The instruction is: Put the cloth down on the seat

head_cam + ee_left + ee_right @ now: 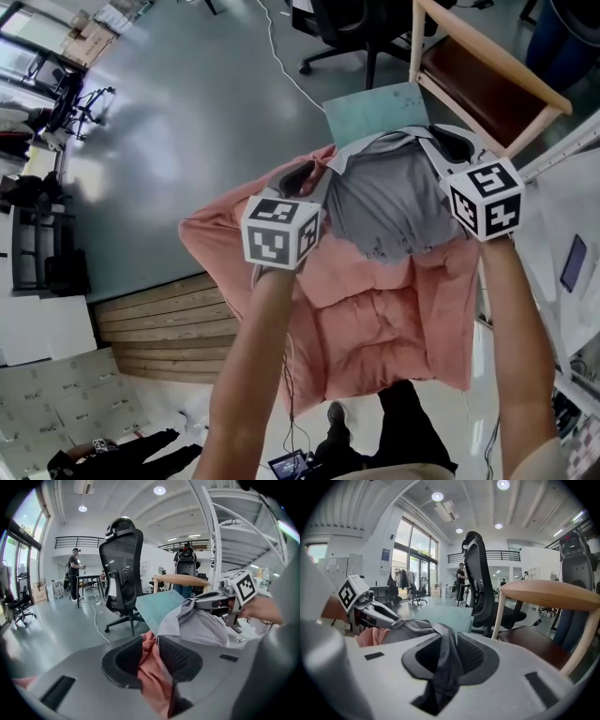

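A grey cloth (389, 202) hangs stretched between my two grippers, over a large pink cloth (375, 309) that spreads below them. My left gripper (319, 173) is shut on the pink cloth (152, 677), which is pinched between its pads (176, 658). My right gripper (429, 141) stands with its jaws parted, and the grey cloth (443, 667) lies loosely bunched between them. The wooden chair's dark brown seat (478, 89) is just beyond the right gripper, low at the right in the right gripper view (534, 644).
A teal panel (375, 112) lies beyond the cloths. A black office chair (366, 28) stands behind it, with a white cable (281, 66) on the grey floor. A white table (562, 234) borders the right side. Wooden planks (169, 328) lie at the lower left.
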Available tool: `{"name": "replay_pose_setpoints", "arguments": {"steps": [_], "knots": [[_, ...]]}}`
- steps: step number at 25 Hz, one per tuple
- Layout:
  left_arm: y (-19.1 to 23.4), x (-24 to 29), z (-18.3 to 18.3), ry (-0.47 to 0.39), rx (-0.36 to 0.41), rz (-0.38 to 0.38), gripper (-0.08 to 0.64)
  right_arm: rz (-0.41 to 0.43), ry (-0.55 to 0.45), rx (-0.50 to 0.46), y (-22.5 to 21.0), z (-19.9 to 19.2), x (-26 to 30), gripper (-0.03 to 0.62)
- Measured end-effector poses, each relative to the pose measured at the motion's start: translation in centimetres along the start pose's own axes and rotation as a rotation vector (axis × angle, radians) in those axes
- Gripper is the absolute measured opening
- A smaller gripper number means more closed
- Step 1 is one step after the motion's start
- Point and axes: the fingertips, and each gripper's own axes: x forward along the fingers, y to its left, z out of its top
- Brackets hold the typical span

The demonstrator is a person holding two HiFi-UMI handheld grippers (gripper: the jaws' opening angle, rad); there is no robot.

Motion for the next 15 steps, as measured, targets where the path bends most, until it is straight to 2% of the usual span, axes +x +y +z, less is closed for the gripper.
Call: {"name": "replay_pose_setpoints", "arguments": {"steps": [7,15], "knots": [[1.5,-2.6,0.8,-0.037,-0.020,0.035,0.091,-0.004,0.014,0.036,-0.2,-0.2,-1.2,0.107],[1.8,-5.5,0.7,-0.038,-0.009,0.054,0.091,-0.036,0.102,0.054,-0.1,-1.0,-2.5,0.123]]}}
